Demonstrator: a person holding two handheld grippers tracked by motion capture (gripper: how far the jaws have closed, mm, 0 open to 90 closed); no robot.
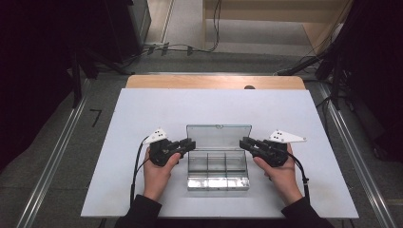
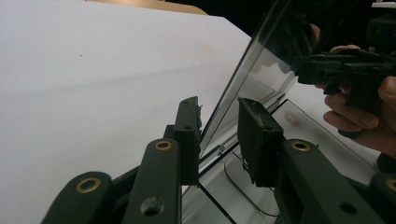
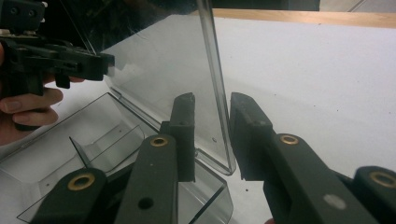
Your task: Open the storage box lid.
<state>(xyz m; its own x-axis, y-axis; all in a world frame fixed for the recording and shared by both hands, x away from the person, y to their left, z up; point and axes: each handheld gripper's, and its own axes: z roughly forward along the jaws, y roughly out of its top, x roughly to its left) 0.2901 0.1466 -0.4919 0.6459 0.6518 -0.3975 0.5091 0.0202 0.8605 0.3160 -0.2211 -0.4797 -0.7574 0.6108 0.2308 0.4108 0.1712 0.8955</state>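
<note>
A clear plastic compartment box [image 1: 217, 172] sits at the middle of the white board, its lid [image 1: 218, 137] standing upright at the back. My left gripper [image 1: 191, 144] is at the lid's left edge and my right gripper [image 1: 243, 142] is at its right edge. In the left gripper view the lid [image 2: 261, 70] runs between the jaws of the left gripper [image 2: 218, 116], close to one pad and apart from the other. In the right gripper view the lid's edge [image 3: 215, 84] stands in the gap of the right gripper [image 3: 212, 112], with space on both sides. Both grippers are open.
The white board [image 1: 142, 109] lies on a wooden table [image 1: 214, 81] with bare surface all around the box. Cables [image 1: 180, 47] trail on the floor behind the table, and metal rails [image 1: 52, 161] run along both sides.
</note>
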